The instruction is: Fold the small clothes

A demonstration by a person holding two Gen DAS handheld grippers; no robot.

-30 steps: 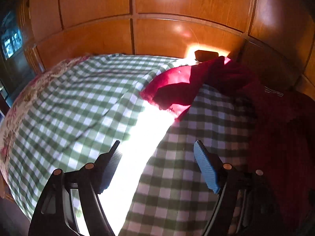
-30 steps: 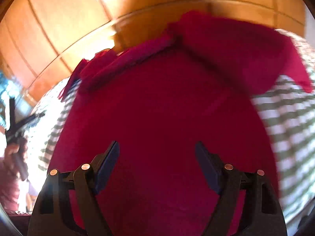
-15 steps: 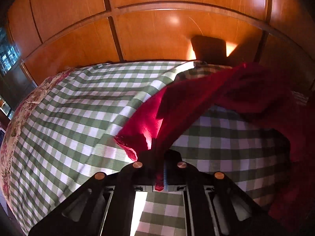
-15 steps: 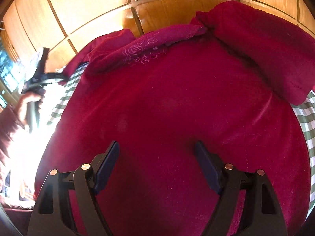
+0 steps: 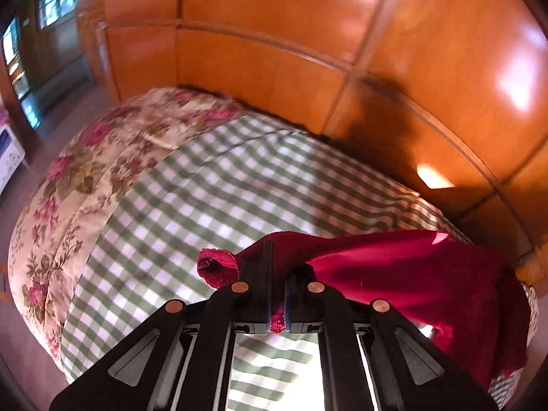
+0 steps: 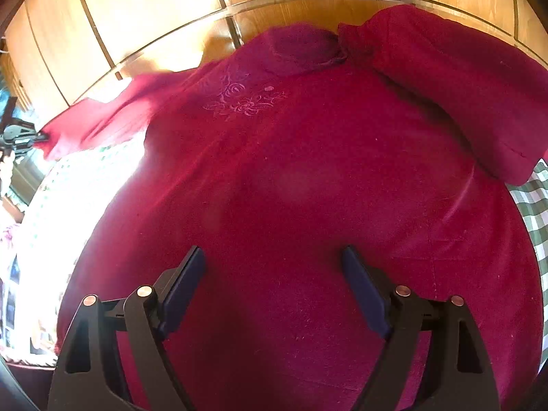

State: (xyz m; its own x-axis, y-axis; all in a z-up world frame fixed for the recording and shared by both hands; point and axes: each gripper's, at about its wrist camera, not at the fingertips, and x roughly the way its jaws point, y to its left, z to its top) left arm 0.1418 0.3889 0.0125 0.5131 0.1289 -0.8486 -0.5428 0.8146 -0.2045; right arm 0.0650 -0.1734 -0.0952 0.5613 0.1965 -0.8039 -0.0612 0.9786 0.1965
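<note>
A dark red long-sleeved top (image 6: 291,188) with flower embroidery on the chest lies flat on a green checked bedcover. My left gripper (image 5: 278,274) is shut on the cuff end of its left sleeve (image 5: 394,267) and holds it lifted and stretched out to the left; the cuff (image 5: 217,267) curls past the jaws. That gripper also shows at the left edge of the right wrist view (image 6: 20,137). My right gripper (image 6: 274,267) is open and empty, low over the lower body of the top. The right sleeve (image 6: 462,78) lies folded at the upper right.
The checked bedcover (image 5: 178,226) covers a bed with a floral sheet (image 5: 68,185) along its left side. Glossy wooden wardrobe panels (image 5: 274,51) stand right behind the bed. A bright sun patch lies on the cover left of the top (image 6: 68,205).
My left gripper closed on the sleeve end, then lifted it and pulled it out to the left, so the sleeve is now stretched. My right gripper stayed open over the top's body.
</note>
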